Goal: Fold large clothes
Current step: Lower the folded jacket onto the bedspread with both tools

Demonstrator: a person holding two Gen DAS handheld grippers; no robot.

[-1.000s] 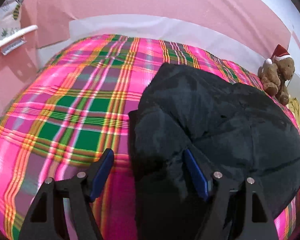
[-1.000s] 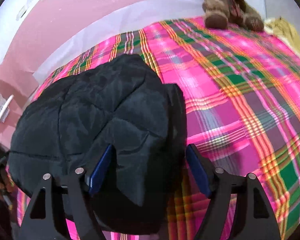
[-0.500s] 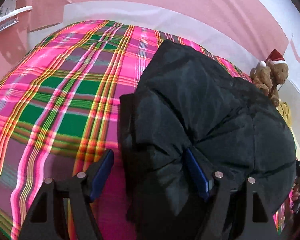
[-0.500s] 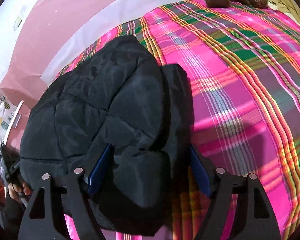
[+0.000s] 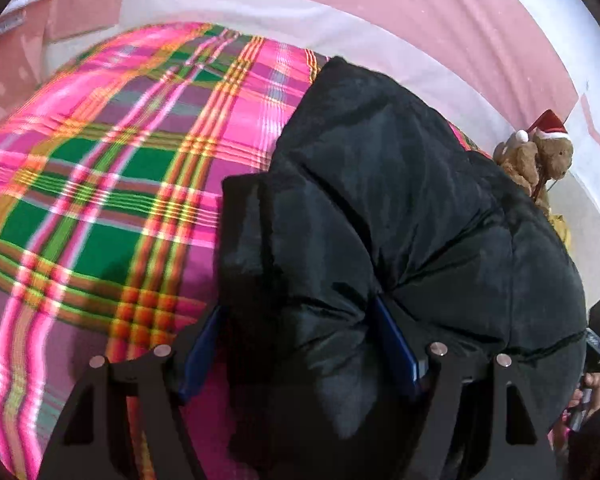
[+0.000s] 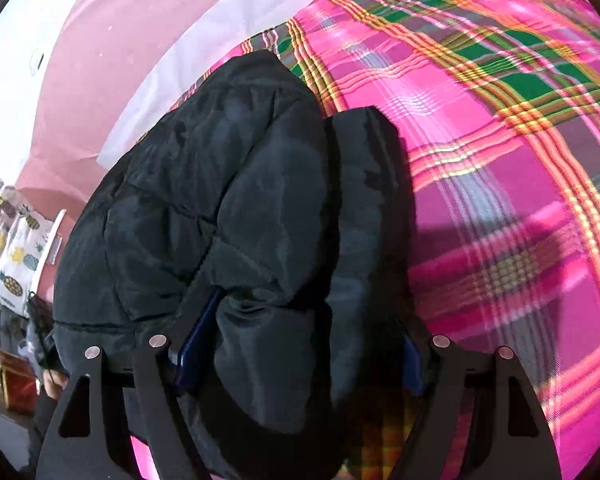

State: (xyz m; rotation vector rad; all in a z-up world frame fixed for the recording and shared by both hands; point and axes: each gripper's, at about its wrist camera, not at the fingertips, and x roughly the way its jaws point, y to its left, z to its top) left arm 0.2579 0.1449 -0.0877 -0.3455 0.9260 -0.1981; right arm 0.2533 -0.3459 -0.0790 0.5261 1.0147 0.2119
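Observation:
A bulky black puffer jacket (image 5: 400, 208) lies folded on a pink and green plaid bedspread (image 5: 100, 200). My left gripper (image 5: 300, 344) has its jaws wide apart around the jacket's near left edge, with fabric bulging between the blue pads (image 5: 392, 340). The jacket shows in the right wrist view (image 6: 228, 200) too. My right gripper (image 6: 300, 340) stands wide apart around the jacket's near right edge, the fabric filling the gap.
A brown teddy bear with a Santa hat (image 5: 540, 152) sits at the bed's far right corner. A pink wall with a white band (image 5: 340, 20) runs behind the bed. A pineapple-print cloth (image 6: 16, 248) hangs at the left.
Both grippers have pushed forward around the jacket's near edge, so more fabric now sits between the jaws. The jaw openings look unchanged.

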